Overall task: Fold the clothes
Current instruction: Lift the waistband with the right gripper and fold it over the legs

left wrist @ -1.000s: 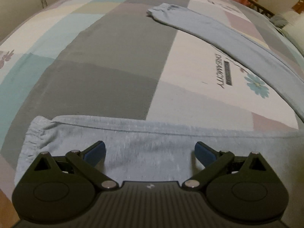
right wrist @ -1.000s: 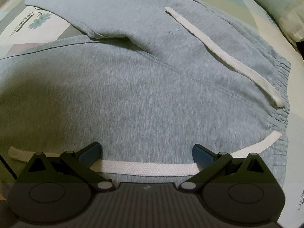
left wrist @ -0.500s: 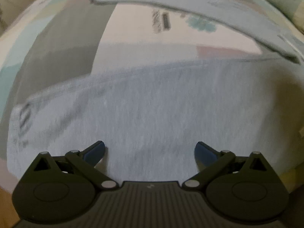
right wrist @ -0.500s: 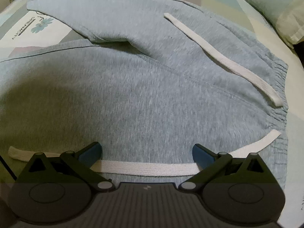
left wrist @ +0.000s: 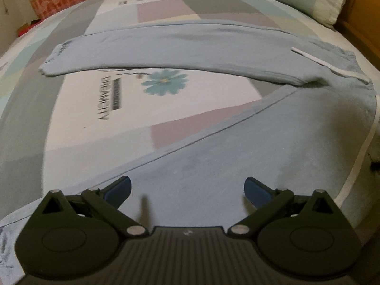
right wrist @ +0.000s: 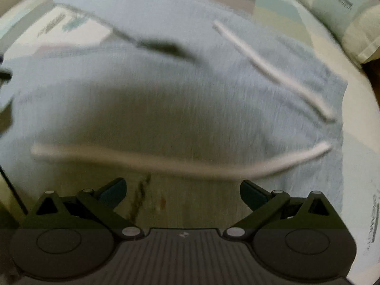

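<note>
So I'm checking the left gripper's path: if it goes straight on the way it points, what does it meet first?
Probably the near leg of the grey sweatpants, which fills the view between the open left gripper fingers. Depth is unclear, so contact distance can't be judged.

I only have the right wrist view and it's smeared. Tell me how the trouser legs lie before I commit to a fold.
Observer: The left wrist view shows the grey trousers spread in a V, with the far leg stretched flat across the bedsheet.
Operator: Say where its cuff ends.
Observer: The cuff lies on the left of that view, just beyond the flower print.
Operator: Report the left tongs.
Observer: The left tongs are open and hold nothing, above the near leg.
Operator: And the right ones.
Observer: The right tongs are open too, near the white drawstring.
</note>
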The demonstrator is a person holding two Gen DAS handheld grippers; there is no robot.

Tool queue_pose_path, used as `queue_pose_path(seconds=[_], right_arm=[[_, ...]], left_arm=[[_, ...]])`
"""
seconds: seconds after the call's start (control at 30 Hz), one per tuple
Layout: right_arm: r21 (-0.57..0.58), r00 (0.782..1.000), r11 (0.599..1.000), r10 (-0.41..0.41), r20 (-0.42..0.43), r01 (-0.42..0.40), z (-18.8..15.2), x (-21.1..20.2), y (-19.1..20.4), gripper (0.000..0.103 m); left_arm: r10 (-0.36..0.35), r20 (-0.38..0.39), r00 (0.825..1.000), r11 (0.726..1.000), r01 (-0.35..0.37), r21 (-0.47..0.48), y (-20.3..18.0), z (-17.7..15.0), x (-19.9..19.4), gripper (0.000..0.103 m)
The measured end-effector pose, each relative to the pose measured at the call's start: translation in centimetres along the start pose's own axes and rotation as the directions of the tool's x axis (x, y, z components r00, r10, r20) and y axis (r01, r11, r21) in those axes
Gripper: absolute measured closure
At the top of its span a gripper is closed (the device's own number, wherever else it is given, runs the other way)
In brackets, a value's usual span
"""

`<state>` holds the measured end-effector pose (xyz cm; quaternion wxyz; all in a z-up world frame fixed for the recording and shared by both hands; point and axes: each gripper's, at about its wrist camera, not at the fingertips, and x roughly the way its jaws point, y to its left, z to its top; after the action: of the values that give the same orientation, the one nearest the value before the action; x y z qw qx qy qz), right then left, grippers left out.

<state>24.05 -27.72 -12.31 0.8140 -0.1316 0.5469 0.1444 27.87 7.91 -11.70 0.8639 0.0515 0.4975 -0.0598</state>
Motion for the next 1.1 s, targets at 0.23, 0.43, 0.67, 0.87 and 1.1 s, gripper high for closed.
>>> queue_pose_path(seconds=[0.23,0.43,0.67,0.87,1.1], right_arm=[[0.076,0.991,0.991,0.114,-0.068,-0.109,-1.7,-0.5,-2.6,0.000],[0.083,0.997,0.994,0.073,0.037,-0.076,0.1,-1.8,-6.6,0.000],[0.113,0.994,0.990,0.094,-0.049,-0.088,-2.4,-0.2,-9.7,0.000],[0.271,0.987,0.950,0.158,0.006,-0.154,0.6,-2.0,-13.0,0.000],[0.175,0.968,0.972,0.119,0.223,-0.159,8.7,-0.6,-17.5,0.000]], left_arm=[[-0.036,-0.042,0.998,0.999,0.037,0.030,-5.0,1.8,1.1,0.002],[-0.078,-0.013,0.997,0.994,0.079,0.080,-9.1,4.4,1.6,0.002],[-0.068,-0.030,0.997,0.990,0.072,0.125,-12.3,6.1,3.1,0.002],[-0.056,-0.018,0.998,0.988,0.058,0.142,-13.7,8.0,3.4,0.002],[-0.060,0.036,0.998,0.984,0.053,0.170,-15.3,12.0,5.5,0.002]])
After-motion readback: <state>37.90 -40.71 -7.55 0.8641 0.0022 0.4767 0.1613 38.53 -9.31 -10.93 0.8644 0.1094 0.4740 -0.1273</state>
